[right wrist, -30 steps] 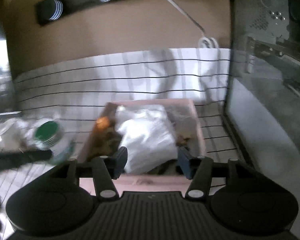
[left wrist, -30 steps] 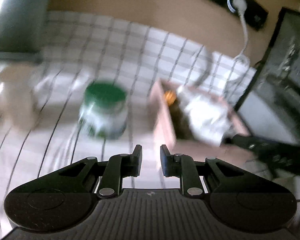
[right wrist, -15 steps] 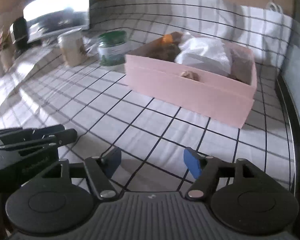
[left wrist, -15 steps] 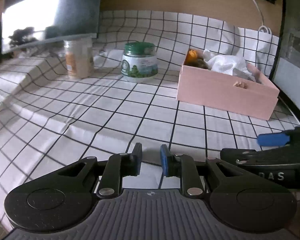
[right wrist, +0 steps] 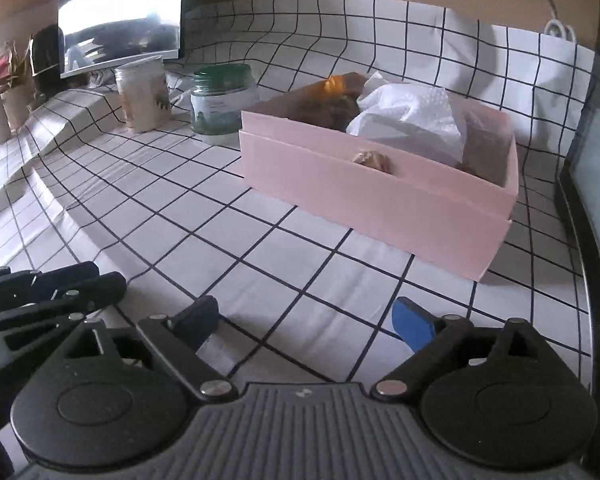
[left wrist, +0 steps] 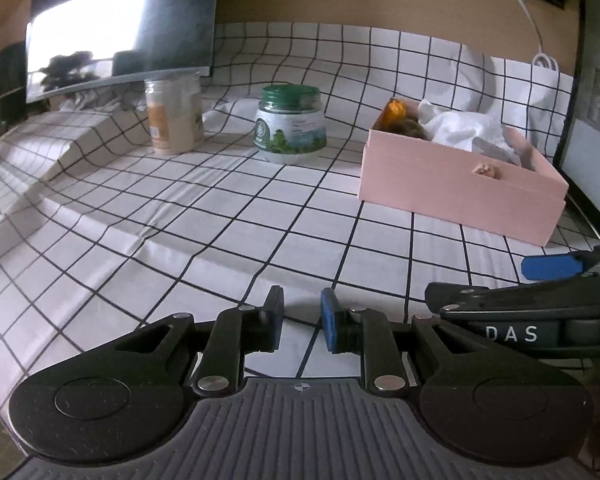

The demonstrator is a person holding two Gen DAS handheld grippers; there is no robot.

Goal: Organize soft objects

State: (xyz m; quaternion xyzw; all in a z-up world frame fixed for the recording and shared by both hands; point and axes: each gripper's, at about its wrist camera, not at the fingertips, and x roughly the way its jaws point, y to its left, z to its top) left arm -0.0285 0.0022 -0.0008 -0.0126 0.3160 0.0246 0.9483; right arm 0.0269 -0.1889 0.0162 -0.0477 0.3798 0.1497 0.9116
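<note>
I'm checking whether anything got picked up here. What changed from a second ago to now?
Both grippers pulled back from over the pink box to low over the checked cloth. The right gripper has just been opening its jaws wide; the left gripper opened a little. Nothing is between either pair. The box, its white cloth and the green-lidded jar stayed put.

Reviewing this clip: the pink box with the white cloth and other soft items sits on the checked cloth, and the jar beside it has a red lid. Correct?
Not quite. The jar's lid is green, not red, as the left wrist view shows. The rest holds: the pink box sits on the checked cloth with the white cloth and other soft items inside.
</note>
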